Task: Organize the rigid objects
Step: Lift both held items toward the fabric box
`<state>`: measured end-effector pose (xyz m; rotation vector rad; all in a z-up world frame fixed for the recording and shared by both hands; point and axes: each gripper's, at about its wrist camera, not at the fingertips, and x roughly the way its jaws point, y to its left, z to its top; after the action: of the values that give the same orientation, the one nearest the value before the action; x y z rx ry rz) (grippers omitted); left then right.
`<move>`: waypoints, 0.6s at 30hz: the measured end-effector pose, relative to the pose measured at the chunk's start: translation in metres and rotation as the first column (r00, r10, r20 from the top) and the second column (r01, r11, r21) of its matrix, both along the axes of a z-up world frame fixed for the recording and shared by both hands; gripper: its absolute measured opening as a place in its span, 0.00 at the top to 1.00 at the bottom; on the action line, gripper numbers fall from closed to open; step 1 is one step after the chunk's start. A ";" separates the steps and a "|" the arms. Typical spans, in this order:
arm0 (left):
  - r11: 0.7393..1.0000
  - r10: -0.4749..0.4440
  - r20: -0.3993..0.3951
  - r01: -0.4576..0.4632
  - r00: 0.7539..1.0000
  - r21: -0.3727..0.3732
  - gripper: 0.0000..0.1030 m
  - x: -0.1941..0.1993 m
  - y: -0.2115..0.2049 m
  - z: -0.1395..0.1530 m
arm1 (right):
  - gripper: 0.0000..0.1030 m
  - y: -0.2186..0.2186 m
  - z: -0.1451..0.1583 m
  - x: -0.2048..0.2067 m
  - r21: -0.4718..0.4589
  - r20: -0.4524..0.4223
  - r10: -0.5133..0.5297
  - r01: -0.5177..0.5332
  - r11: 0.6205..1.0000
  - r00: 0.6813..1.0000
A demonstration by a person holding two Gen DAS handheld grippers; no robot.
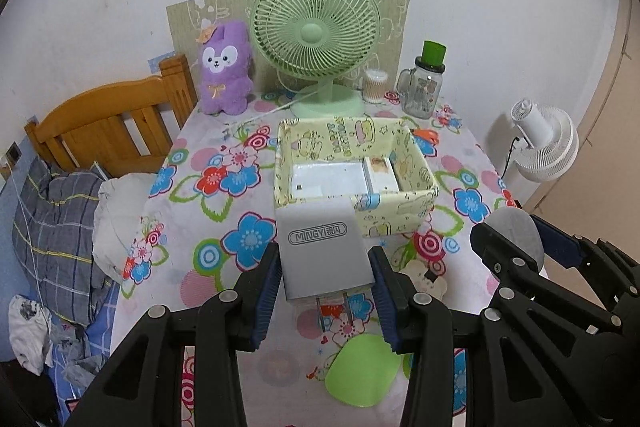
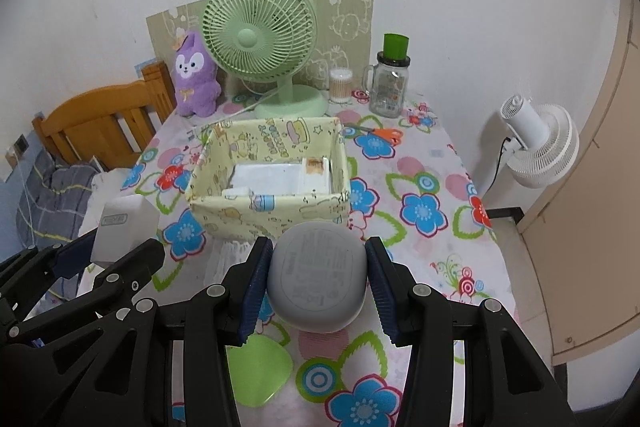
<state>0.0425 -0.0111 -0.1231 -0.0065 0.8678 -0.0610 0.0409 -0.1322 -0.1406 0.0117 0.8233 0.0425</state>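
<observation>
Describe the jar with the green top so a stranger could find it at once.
Start at the big pale green desk fan against the wall at the back of the flowered table. To its right, past a small clear tub of cotton swabs, stands the clear glass handled jar. Only it has a dark lid with a bright green cylinder on top.

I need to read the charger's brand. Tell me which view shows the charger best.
Left wrist view: the charger faces the camera, logo and prongs visible, clamped in the left gripper. The right wrist view shows it small, at the left edge.
</observation>
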 end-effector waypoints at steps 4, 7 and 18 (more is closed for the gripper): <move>1.000 0.006 0.005 -0.006 1.000 -0.009 0.57 0.006 -0.002 0.005 | 0.50 -0.002 0.007 0.008 -0.004 0.000 0.005 -0.005 1.000 1.000; 1.000 0.005 0.008 -0.005 1.000 -0.015 0.57 0.011 -0.002 0.008 | 0.50 -0.003 0.010 0.015 -0.003 -0.001 0.009 -0.009 1.000 1.000; 1.000 0.011 0.000 -0.011 1.000 -0.015 0.57 0.037 -0.009 0.011 | 0.50 -0.009 0.011 0.042 -0.005 -0.018 0.012 -0.012 1.000 1.000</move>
<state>0.0793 -0.0200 -0.1118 -0.0248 0.8671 -0.0570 0.0827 -0.1411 -0.1291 0.0024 0.8419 0.0517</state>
